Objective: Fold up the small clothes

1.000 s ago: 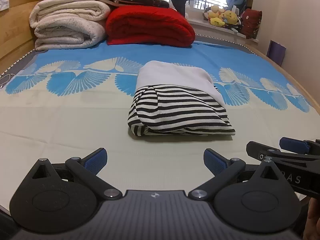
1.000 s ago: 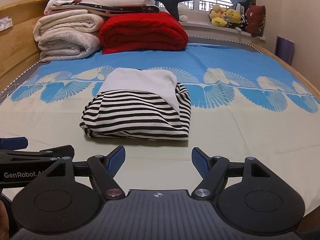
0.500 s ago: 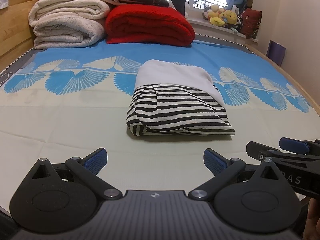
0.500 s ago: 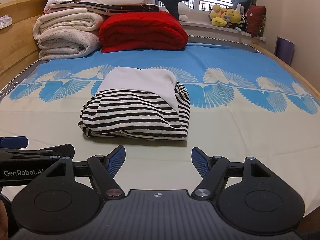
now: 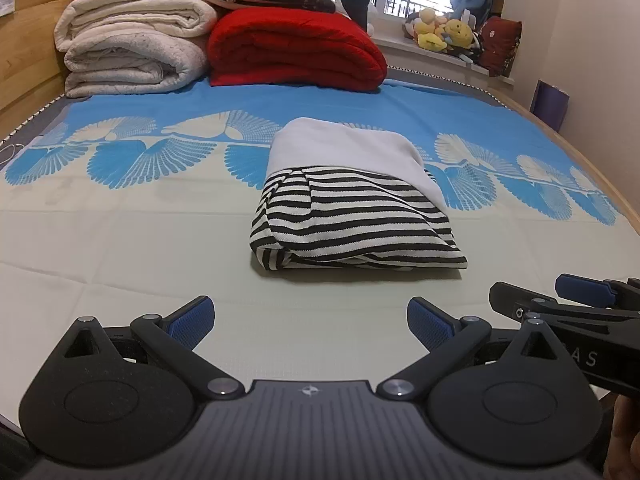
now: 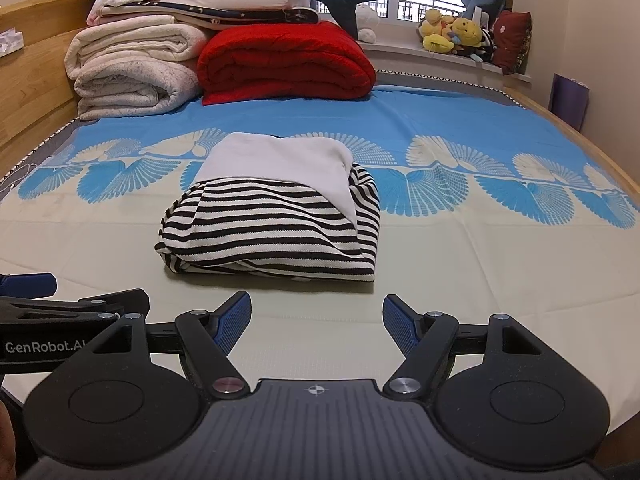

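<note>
A folded black-and-white striped garment with a plain white part on top [image 5: 352, 204] [image 6: 276, 220] lies in a compact bundle in the middle of the bed. My left gripper [image 5: 310, 322] hovers over the sheet in front of it, open, with nothing between its blue pads. My right gripper [image 6: 316, 320] is also open and empty, just short of the bundle's near edge. Each gripper shows at the side of the other's view: the right gripper [image 5: 576, 312] at the left wrist view's right edge, the left gripper [image 6: 60, 312] at the right wrist view's left edge.
The bed sheet [image 5: 120, 240] is cream near me and blue with fan patterns farther back. Rolled white blankets [image 5: 132, 56] and a red quilt [image 5: 292, 52] are stacked at the headboard end. Plush toys [image 6: 452, 36] sit on the window sill. The wooden bed frame [image 6: 580, 136] runs along the right.
</note>
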Demonstrator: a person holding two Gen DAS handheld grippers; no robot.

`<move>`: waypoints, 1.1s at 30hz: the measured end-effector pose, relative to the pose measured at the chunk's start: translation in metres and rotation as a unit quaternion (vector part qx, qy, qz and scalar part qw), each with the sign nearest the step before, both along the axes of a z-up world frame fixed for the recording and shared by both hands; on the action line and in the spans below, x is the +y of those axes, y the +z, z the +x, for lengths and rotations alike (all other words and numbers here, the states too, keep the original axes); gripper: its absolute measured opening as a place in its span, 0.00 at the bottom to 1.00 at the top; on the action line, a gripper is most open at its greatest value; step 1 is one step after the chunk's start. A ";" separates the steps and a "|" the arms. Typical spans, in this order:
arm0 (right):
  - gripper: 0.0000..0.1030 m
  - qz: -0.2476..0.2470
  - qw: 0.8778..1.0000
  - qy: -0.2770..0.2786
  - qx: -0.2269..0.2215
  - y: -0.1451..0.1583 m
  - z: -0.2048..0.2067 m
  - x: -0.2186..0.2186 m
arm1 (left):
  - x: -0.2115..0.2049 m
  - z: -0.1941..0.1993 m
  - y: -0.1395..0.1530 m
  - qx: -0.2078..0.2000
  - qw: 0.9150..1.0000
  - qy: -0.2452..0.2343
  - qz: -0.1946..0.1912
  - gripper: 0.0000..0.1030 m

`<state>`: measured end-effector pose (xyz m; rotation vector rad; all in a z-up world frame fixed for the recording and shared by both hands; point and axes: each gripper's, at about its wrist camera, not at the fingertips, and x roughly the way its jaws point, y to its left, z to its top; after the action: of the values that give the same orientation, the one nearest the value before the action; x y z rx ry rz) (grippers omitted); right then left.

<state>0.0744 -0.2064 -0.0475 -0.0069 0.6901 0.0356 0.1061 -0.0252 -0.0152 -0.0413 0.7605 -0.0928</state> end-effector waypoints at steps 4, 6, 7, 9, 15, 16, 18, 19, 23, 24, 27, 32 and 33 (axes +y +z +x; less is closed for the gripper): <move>0.72 0.000 1.000 0.000 0.000 0.000 0.000 0.000 | 0.000 0.000 0.000 0.000 1.000 0.000 0.000 0.99; 0.72 -0.001 1.000 0.001 0.001 -0.001 0.000 0.000 | 0.000 0.000 -0.001 0.000 1.000 0.000 0.000 0.99; 0.72 -0.001 1.000 0.001 0.001 -0.001 0.000 0.000 | -0.001 0.000 -0.001 0.001 1.000 0.000 0.000 0.99; 0.72 -0.002 1.000 0.001 0.001 -0.001 0.000 0.000 | -0.002 -0.001 -0.002 0.001 1.000 0.000 -0.001 0.99; 0.72 -0.002 1.000 0.001 0.003 -0.002 0.000 0.000 | -0.002 -0.001 -0.002 0.001 1.000 0.000 -0.001 0.99; 0.72 -0.002 1.000 0.001 0.003 -0.002 0.000 0.000 | -0.002 -0.001 -0.002 0.002 1.000 0.000 -0.001 0.99; 0.72 -0.002 1.000 0.001 0.003 -0.002 0.000 0.000 | -0.002 -0.001 -0.002 0.002 1.000 0.000 -0.001 0.99; 0.72 -0.002 1.000 0.001 0.003 -0.002 0.000 0.000 | -0.003 -0.001 -0.002 0.002 1.000 0.000 -0.001 0.99; 0.72 -0.003 1.000 0.001 0.004 -0.002 0.000 0.000 | -0.002 -0.001 -0.004 0.003 1.000 0.000 -0.001 0.99; 0.71 -0.003 1.000 0.001 0.004 -0.002 0.000 0.000 | -0.001 -0.001 -0.004 0.003 1.000 0.000 -0.002 0.99; 0.71 -0.003 1.000 0.001 0.003 -0.002 0.000 0.000 | -0.001 -0.001 -0.004 0.003 1.000 -0.001 -0.001 0.99; 0.71 -0.003 1.000 0.001 0.004 -0.002 0.001 0.001 | -0.002 -0.001 -0.006 0.004 1.000 0.000 -0.002 0.99; 0.71 -0.003 1.000 0.001 0.004 -0.002 0.001 0.000 | -0.003 -0.002 -0.006 0.004 1.000 0.000 -0.002 0.99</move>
<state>0.0750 -0.2060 -0.0494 -0.0131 0.6979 0.0362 0.1045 -0.0279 -0.0216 -0.0454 0.7679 -0.0950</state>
